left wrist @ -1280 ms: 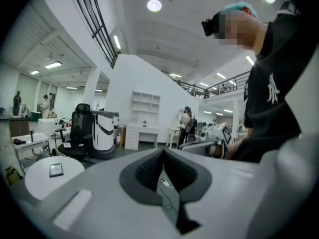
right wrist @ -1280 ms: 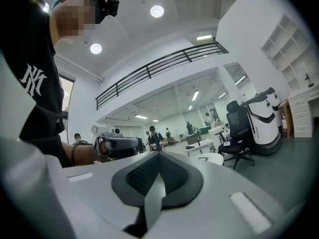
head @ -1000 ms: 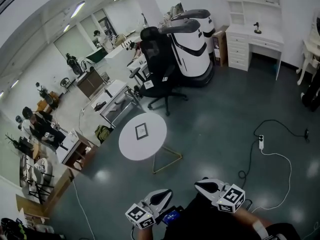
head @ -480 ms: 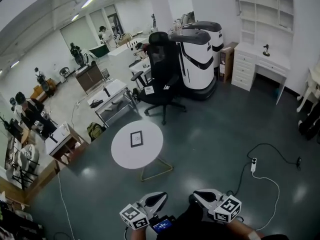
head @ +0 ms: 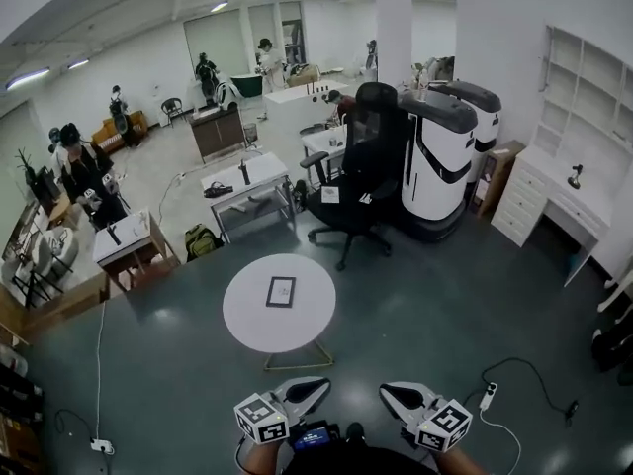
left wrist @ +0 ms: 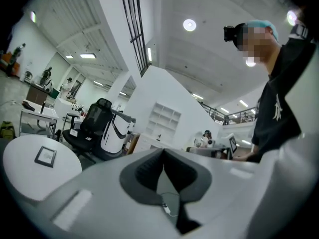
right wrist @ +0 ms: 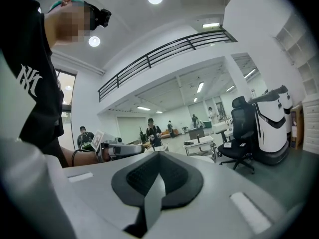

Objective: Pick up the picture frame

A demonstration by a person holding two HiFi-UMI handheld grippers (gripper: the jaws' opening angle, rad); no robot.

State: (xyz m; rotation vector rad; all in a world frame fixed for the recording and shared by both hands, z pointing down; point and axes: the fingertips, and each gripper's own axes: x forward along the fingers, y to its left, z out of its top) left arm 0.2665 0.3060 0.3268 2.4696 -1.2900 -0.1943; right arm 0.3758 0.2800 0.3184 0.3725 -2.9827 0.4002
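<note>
A small dark-edged picture frame (head: 281,292) lies flat near the middle of a round white table (head: 247,320); the left gripper view shows the frame (left wrist: 45,156) on the table (left wrist: 20,173) at lower left. My left gripper (head: 315,388) and right gripper (head: 392,395) are held close to my body at the bottom of the head view, well short of the table, tips turned toward each other. Both are shut with nothing between the jaws. In their own views the left gripper (left wrist: 163,151) and right gripper (right wrist: 157,155) show closed pads.
A black office chair (head: 358,181) and a white-and-black machine (head: 441,161) stand beyond the table. A white desk (head: 240,180) sits behind it to the left, a white dresser (head: 554,206) at right. A cable and power strip (head: 487,395) lie on the floor at right. Several people stand far off.
The view has swung: the table and frame now sit more centred and nearer ahead of me. Both grippers stay shut, held low in front of my body.
</note>
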